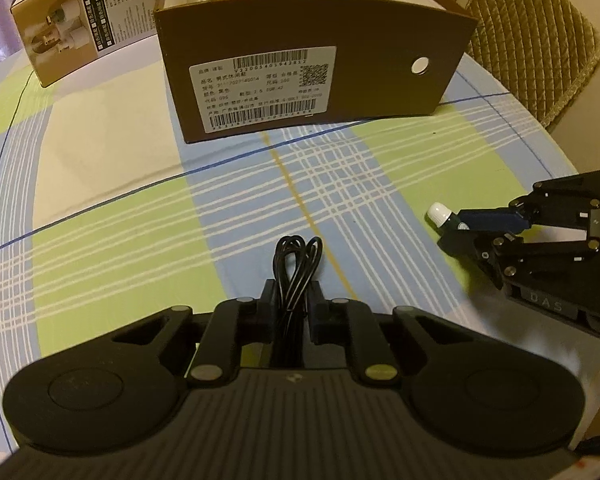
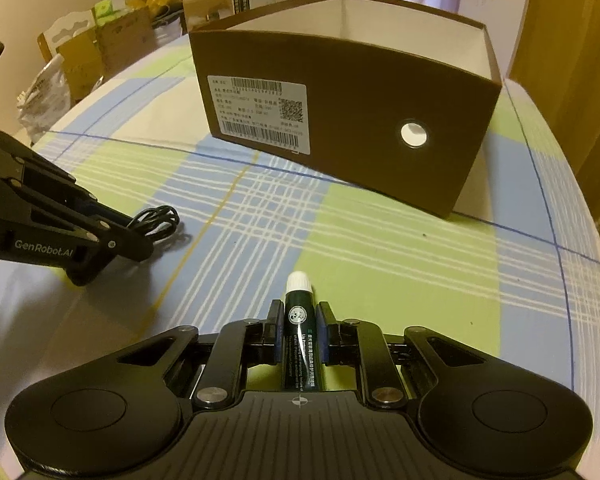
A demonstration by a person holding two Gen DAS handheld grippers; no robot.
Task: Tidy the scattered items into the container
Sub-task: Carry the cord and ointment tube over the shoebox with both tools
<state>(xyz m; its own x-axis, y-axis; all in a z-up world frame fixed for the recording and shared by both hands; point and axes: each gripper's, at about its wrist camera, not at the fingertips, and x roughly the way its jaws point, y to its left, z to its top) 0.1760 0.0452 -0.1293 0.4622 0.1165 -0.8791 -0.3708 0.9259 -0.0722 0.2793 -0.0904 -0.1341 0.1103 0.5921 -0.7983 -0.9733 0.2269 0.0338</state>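
While clamped in right hand-held gripper (image 2: 299,320): lip balm (image 2: 299,332) | left hand-held gripper (image 1: 293,300): grips cable (image 1: 296,268)

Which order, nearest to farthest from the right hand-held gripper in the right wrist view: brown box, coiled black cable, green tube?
1. Green tube, clamped in the right hand-held gripper.
2. Coiled black cable, left, held by the left hand-held gripper.
3. Brown box, ahead across the table.

Both tongs, L (image 1: 292,292) & R (image 2: 299,320), clamped, low, level.
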